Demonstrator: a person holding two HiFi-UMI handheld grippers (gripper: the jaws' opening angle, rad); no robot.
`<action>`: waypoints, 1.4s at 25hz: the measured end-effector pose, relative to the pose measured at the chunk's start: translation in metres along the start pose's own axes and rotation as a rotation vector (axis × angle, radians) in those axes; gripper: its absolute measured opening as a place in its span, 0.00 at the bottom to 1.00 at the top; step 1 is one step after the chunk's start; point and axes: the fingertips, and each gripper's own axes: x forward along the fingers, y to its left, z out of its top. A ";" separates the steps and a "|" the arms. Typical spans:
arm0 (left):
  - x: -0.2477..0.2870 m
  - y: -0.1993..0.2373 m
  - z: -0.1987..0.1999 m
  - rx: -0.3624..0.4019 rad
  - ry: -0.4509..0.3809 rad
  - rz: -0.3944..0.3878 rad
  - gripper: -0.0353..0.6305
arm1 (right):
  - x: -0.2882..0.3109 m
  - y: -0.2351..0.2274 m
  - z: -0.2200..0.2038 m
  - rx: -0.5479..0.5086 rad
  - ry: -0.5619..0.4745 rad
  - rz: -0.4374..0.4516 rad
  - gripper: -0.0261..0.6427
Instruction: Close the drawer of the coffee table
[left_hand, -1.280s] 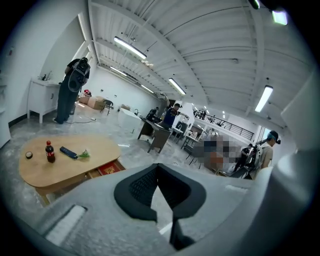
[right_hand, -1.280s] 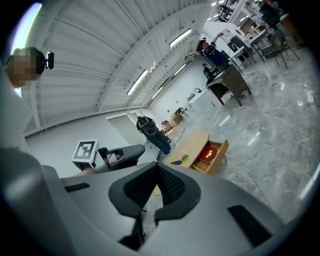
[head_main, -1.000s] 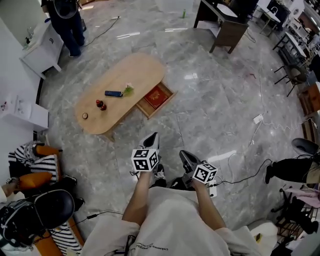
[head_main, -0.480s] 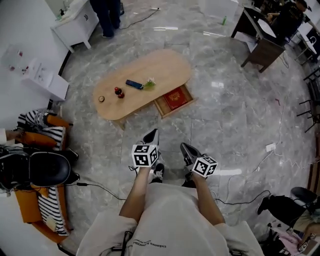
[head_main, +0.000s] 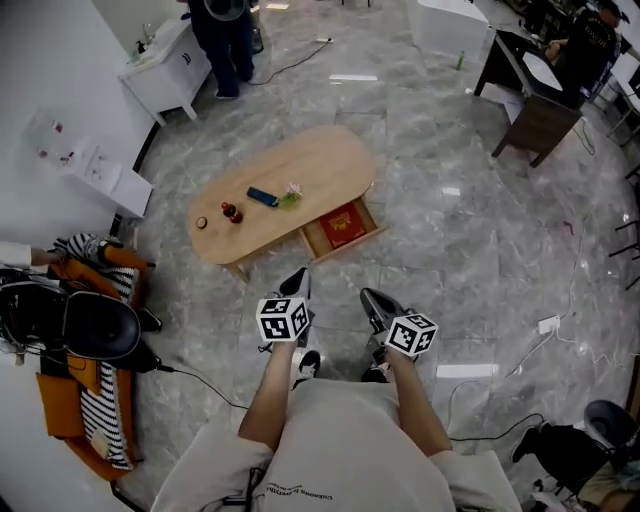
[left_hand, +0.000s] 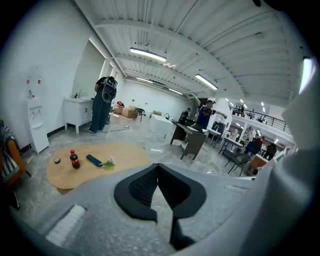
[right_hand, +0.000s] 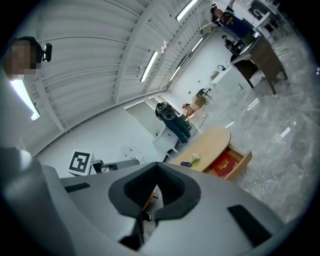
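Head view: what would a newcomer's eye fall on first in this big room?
The oval wooden coffee table stands mid-floor on the grey marble, its drawer open on the side towards the person, with a flat red thing lying inside. Nearer, the left gripper and right gripper point towards it, jaws together and empty, each carrying a black-and-white marker cube.

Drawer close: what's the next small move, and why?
Probably step closer and bring the right gripper toward the drawer front. The drawer stands pulled out of the coffee table with a red item inside. The right gripper and left gripper are shut, empty and well short of it.
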 end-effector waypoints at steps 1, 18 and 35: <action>0.007 -0.007 0.002 -0.020 -0.010 0.002 0.07 | -0.004 -0.005 0.009 -0.014 0.006 0.012 0.06; 0.010 -0.009 -0.067 -0.249 -0.023 0.242 0.07 | -0.053 -0.104 0.035 0.020 0.155 -0.021 0.06; 0.122 0.037 -0.044 -0.179 -0.016 0.332 0.07 | 0.057 -0.179 0.105 -0.560 0.344 -0.203 0.06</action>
